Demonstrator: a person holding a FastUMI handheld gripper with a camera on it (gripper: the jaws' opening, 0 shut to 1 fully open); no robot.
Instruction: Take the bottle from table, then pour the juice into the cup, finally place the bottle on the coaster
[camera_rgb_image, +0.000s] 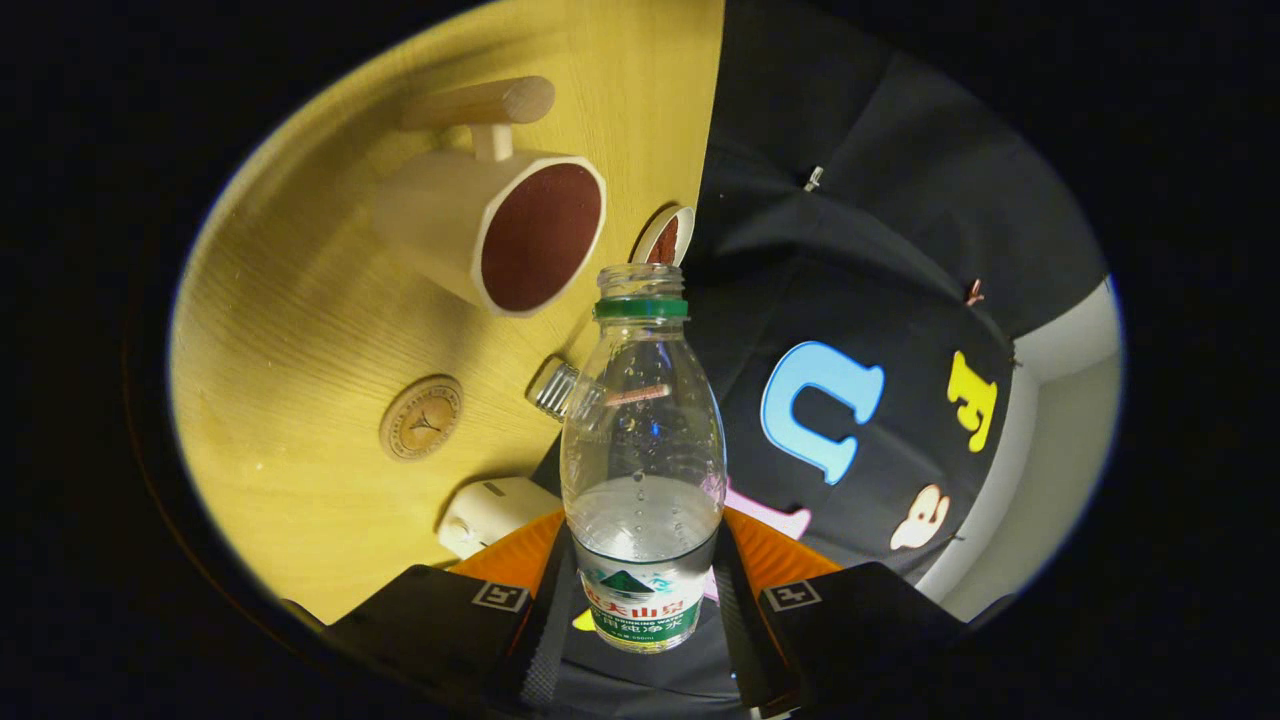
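A pale wooden table (300, 300) lies beyond the fingers (545, 640), which press on the bottle (643, 470) from both sides. On the table stand a wooden cup (480, 225) with a handle, farthest out, a round wooden coaster (421, 417) nearer, a small ribbed cap (553, 389) beside the bottle, and a white object (490, 510) just ahead of the fingers.

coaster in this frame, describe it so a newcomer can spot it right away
Start at the yellow wooden table. The big pale cup with its wooden handle stands there; the coaster lies apart from it, nearer the gripper clamping the bottle. It is the flat round wooden disc with an engraved emblem.
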